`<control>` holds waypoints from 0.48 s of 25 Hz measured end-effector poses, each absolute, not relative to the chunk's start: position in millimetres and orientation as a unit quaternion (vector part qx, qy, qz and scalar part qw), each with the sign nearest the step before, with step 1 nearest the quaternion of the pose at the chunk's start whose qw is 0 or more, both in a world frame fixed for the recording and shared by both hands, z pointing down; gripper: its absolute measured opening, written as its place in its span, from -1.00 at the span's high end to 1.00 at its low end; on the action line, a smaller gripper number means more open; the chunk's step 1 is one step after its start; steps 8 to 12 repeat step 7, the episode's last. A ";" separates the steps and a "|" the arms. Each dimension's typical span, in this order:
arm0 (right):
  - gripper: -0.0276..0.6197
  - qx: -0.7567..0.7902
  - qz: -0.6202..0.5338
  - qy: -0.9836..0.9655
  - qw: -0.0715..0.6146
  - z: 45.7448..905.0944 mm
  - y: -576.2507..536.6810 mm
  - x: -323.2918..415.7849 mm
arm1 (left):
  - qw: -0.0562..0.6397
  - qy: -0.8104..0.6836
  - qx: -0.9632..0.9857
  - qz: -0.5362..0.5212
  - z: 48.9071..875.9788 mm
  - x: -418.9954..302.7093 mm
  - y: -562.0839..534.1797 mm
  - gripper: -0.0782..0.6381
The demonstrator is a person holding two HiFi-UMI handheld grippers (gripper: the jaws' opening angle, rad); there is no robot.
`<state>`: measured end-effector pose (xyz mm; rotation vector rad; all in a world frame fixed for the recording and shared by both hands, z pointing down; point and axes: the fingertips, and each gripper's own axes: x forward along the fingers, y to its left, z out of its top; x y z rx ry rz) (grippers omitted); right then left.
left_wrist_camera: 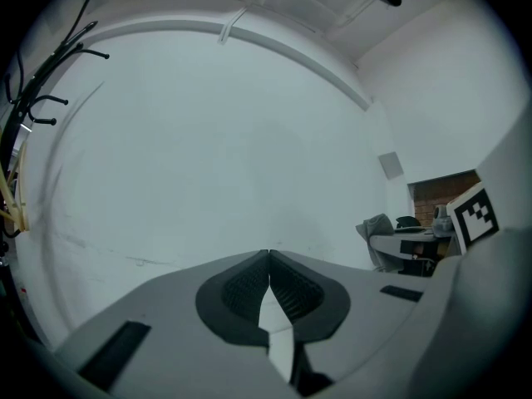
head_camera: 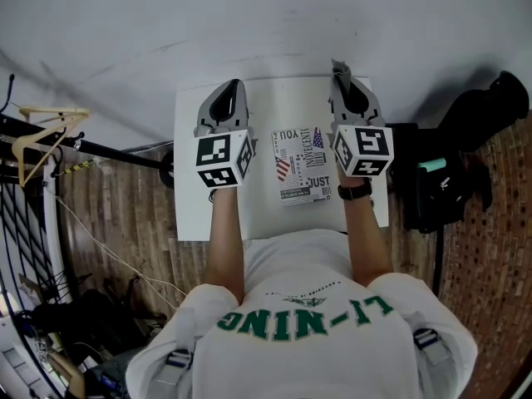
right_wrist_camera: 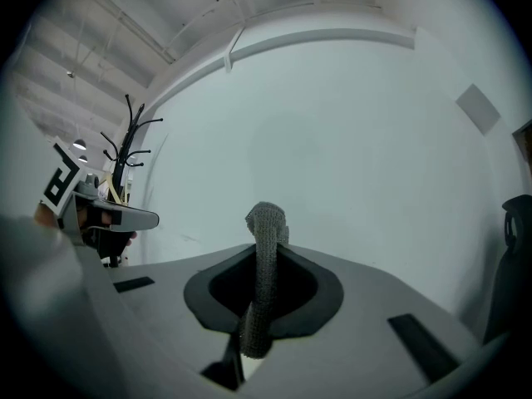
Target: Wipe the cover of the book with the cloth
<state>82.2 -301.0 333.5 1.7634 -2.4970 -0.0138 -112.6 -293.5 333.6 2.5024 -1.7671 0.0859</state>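
Overhead first: the left claw (head_camera: 234, 86) and the right claw (head_camera: 339, 66) are held up side by side over the white table (head_camera: 274, 98), tips pointing away from the person. The book (head_camera: 303, 166) lies flat between them, cover up, back behind both sets of tips and level with their marker cubes. A grey scrap of cloth (head_camera: 337, 63) pokes out at the right claw's tip.

Left gripper view: the jaws are pressed together with nothing between them, and ahead of them is only bare wall (left_wrist_camera: 249, 140) (no book, no table).

Right gripper view: the jaws pinch the cloth, a knitted grey strip bunched into a narrow roll. A short nub stands past the tips and the rest hangs back between the jaws.

Risks, as I judge them: with so little cloth beyond the tips, a steep approach could put hard jaw on the cover and scuff it. The tabletop looks smooth, so a stroke could shove the book along unless the left claw pins an edge. Drag might also tug the roll out of the pinch.
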 end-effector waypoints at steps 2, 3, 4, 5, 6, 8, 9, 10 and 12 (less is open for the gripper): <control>0.80 0.575 -0.003 -0.817 0.044 335.3 -301.0 80.3 | 0.040 -0.576 0.816 0.028 335.6 -114.2 -294.5 0.76; 0.80 0.574 -0.003 -0.818 0.045 336.2 -301.1 79.7 | 0.040 -0.577 0.816 0.028 336.3 -114.7 -295.0 0.76; 0.80 0.573 -0.003 -0.818 0.046 337.1 -301.3 79.3 | 0.040 -0.577 0.815 0.027 336.8 -115.1 -295.5 0.76; 0.80 0.573 -0.003 -0.818 0.047 337.8 -301.5 79.0 | 0.040 -0.578 0.815 0.027 337.2 -115.5 -296.0 0.76; 0.80 0.573 -0.003 -0.818 0.049 338.4 -301.9 78.7 | 0.039 -0.578 0.814 0.026 337.4 -115.8 -296.5 0.76; 0.80 0.573 -0.003 -0.818 0.050 338.9 -302.2 78.6 | 0.039 -0.579 0.814 0.026 337.6 -116.1 -297.0 0.76; 0.80 0.573 -0.003 -0.818 0.050 338.9 -302.2 78.6 | 0.039 -0.579 0.814 0.026 337.6 -116.1 -297.0 0.76; 0.80 0.573 -0.003 -0.818 0.050 338.9 -302.2 78.6 | 0.039 -0.579 0.814 0.026 337.6 -116.1 -297.0 0.76; 0.80 0.573 -0.003 -0.818 0.050 338.9 -302.2 78.6 | 0.039 -0.579 0.814 0.026 337.6 -116.1 -297.0 0.76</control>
